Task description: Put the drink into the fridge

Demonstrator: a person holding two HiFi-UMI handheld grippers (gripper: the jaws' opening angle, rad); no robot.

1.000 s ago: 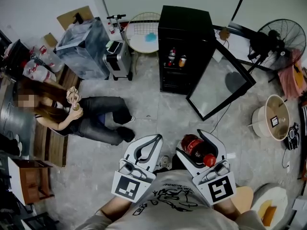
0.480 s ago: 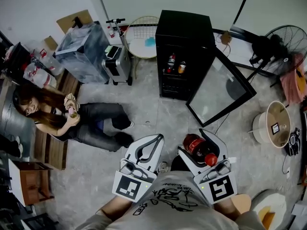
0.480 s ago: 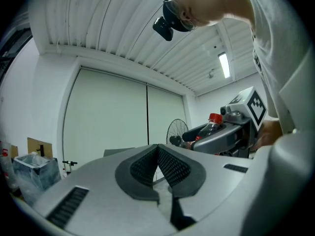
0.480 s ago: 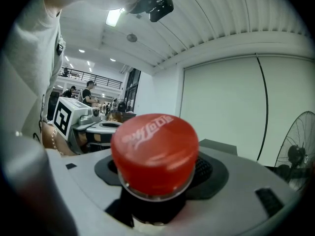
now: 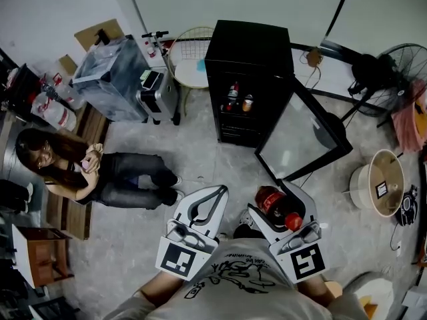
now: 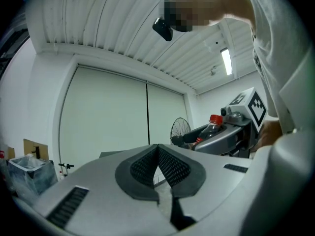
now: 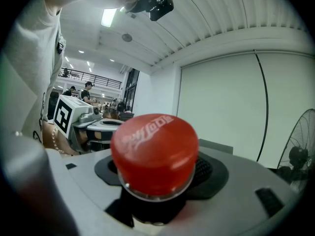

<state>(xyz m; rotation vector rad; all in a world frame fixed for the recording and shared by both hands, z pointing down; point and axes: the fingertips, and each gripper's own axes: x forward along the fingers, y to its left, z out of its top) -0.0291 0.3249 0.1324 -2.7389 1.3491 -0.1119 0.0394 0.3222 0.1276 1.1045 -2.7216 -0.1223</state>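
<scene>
A black fridge (image 5: 250, 52) stands ahead with its glass door (image 5: 303, 135) swung open to the right. Two drinks (image 5: 233, 93) sit on a shelf inside. My right gripper (image 5: 275, 195) is shut on a dark cola bottle (image 5: 270, 203) lying along its jaws, with the red cap (image 5: 292, 222) towards me. That cap (image 7: 155, 151) fills the right gripper view between the dark pads (image 7: 210, 169). My left gripper (image 5: 217, 191) is shut and holds nothing. Its ribbed pads (image 6: 167, 165) meet in the left gripper view, where the bottle (image 6: 209, 129) shows at the right.
A person (image 5: 100, 172) sits on the floor at the left, legs stretched towards the middle. Left of the fridge are a round table (image 5: 190, 59), a suitcase (image 5: 157, 89) and a plastic-wrapped box (image 5: 113, 69). A fan (image 5: 390, 62) and a round tub (image 5: 377, 172) stand at the right.
Both grippers and the bottle have come closer to the fridge, which now sits lower and nearer in the head view. The grip on the bottle is unchanged.
</scene>
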